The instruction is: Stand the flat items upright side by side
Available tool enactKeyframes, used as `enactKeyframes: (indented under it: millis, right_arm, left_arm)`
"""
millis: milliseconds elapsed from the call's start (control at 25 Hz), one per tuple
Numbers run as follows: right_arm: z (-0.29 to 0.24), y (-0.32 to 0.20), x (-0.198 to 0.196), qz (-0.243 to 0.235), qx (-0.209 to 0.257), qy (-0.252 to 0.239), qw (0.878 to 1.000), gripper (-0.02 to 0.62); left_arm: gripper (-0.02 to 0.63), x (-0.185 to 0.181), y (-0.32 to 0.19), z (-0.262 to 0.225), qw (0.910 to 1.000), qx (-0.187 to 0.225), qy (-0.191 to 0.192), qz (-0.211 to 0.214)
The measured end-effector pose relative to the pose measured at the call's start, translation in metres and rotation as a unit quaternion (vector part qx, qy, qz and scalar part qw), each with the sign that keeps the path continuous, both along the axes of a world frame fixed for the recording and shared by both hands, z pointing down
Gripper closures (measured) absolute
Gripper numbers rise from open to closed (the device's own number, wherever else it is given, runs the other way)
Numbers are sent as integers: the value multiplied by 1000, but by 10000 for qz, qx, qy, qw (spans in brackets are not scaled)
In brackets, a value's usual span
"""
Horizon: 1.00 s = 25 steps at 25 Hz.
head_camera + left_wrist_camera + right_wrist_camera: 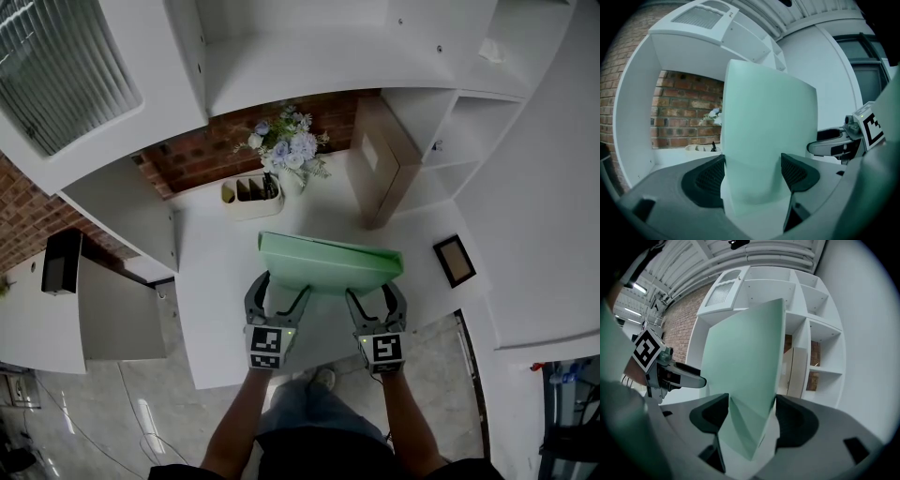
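1. I have the green folder (328,261) grasped by both tools at its near edge. The left tool (281,287) has a dark ribbed pad against each side of it, and the right tool (375,292) is clamped on it the same way.
2. The folder sits out over the middle of the white tabletop (225,309), its broad face tipped up and away from me. I cannot tell whether its lower edge touches the surface.
3. I judge this to be the carrying step: the folder is up on edge but not yet parked beside anything.
4. A brown board (380,164) already stands upright at the back right, against the white shelf unit (459,131). That looks like the partner to line up with.
5. The next move calls for swinging the folder right and back until its face lies parallel to the brown board and close beside it. I should set its edge down squarely before I let go.
6. The folder is pale mint, matte and smooth. It looks thin and springy, with a gentle bow across its face and a sharp crease near the right tool's pads, so it may flop once it is freed.
7. The flowers (286,145) and the cream pen tray (251,195) stand well clear on the left.
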State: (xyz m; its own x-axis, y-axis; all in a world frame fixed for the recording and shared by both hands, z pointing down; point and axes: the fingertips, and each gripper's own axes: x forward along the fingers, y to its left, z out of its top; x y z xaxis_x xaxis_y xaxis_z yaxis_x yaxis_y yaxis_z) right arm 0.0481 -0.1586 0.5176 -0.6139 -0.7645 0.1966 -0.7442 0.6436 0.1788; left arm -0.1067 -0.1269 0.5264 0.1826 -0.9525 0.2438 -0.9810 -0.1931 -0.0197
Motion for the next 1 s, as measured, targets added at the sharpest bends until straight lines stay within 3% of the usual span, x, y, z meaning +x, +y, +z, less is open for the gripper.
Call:
enactKeyframes:
  millis: [800, 1000]
  right_arm:
    - [3, -8, 12, -177, -273, -260, 9991, 281]
    - [1, -4, 17, -482, -415, -460, 9969, 263]
  left_arm:
    - [256, -1, -3, 12, 9996, -257, 52, 101]
    - [256, 1, -1, 12, 9995, -293, 19, 63]
